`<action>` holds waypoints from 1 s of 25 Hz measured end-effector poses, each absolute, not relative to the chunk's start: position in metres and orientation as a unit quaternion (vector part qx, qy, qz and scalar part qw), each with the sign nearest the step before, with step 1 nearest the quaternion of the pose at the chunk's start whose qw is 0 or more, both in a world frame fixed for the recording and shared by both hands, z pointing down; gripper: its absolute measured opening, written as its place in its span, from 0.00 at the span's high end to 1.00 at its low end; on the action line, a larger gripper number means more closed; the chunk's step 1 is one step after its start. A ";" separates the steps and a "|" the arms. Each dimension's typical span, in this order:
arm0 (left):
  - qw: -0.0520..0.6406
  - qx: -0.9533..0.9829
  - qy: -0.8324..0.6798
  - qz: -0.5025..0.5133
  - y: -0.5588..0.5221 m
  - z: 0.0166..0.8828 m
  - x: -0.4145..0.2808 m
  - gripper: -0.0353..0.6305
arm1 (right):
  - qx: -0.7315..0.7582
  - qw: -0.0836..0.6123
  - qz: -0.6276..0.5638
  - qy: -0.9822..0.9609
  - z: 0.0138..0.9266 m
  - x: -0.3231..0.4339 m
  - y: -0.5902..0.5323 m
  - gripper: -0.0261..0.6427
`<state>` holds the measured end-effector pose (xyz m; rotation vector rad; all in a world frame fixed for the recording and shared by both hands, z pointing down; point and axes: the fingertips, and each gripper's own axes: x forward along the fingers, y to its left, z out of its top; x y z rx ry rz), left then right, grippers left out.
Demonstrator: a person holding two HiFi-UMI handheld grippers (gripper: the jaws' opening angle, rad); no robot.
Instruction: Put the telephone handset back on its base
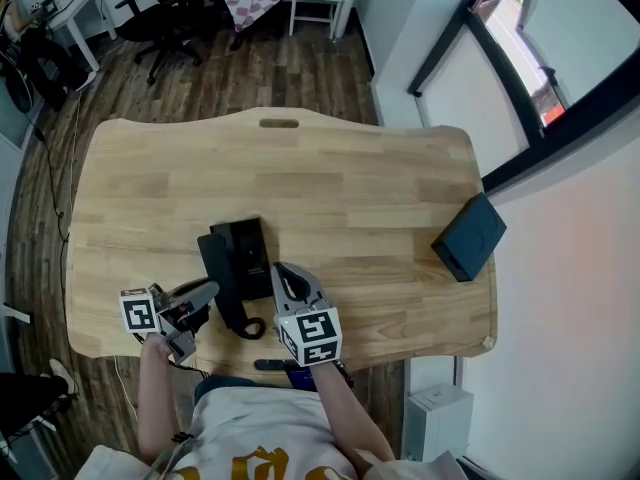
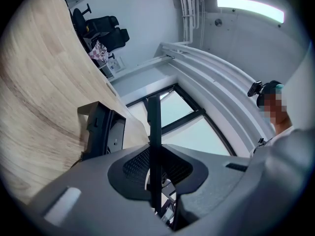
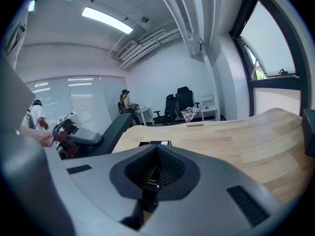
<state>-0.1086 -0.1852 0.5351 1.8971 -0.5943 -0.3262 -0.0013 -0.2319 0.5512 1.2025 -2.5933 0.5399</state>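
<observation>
An office with wood flooring and black swivel chairs [image 1: 165, 18] lies beyond the pale wooden bench [image 1: 400, 178] at which you stand. Your left claw [image 1: 212, 290] is clamped on a slim black bar that rises from between its jaws, apparently the handset [image 2: 153, 114] seen edge-on. The black telephone base [image 1: 245, 248] sits on the bench between your two claws, just beside the left claw's tips. Your right claw [image 1: 283, 271] points at the base's other side with its jaws drawn together. A dark sliver shows low between them, too small to identify. A dark flat box [image 1: 470, 236] lies well off to the right claw's right, near the bench edge.
</observation>
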 end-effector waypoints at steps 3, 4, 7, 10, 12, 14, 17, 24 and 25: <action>0.539 0.793 -0.250 -0.137 -0.187 0.541 -0.110 0.84 | 0.407 0.117 0.187 -0.886 0.556 -0.007 -0.235 0.95; 0.540 0.791 -0.251 -0.138 -0.187 0.543 -0.111 0.84 | 0.404 0.119 0.189 -0.887 0.559 -0.010 -0.236 0.95; 0.547 0.786 -0.254 -0.137 -0.189 0.550 -0.116 0.84 | 0.401 0.127 0.193 -0.887 0.567 -0.015 -0.238 0.95; 0.552 0.783 -0.253 -0.135 -0.191 0.556 -0.119 0.84 | 0.401 0.132 0.193 -0.886 0.573 -0.018 -0.241 0.95; 0.554 0.783 -0.251 -0.132 -0.192 0.560 -0.120 0.84 | 0.401 0.134 0.195 -0.885 0.576 -0.020 -0.243 0.95; 0.555 0.784 -0.250 -0.126 -0.193 0.565 -0.119 0.84 | 0.403 0.136 0.197 -0.883 0.579 -0.018 -0.243 0.95; 0.557 0.782 -0.250 -0.121 -0.196 0.574 -0.117 0.84 | 0.407 0.143 0.201 -0.879 0.586 -0.014 -0.244 0.95; 0.561 0.781 -0.250 -0.112 -0.204 0.590 -0.117 0.84 | 0.407 0.158 0.206 -0.876 0.599 -0.009 -0.256 0.95; 0.561 0.781 -0.249 -0.115 -0.205 0.591 -0.117 0.84 | 0.408 0.159 0.207 -0.875 0.600 -0.009 -0.257 0.95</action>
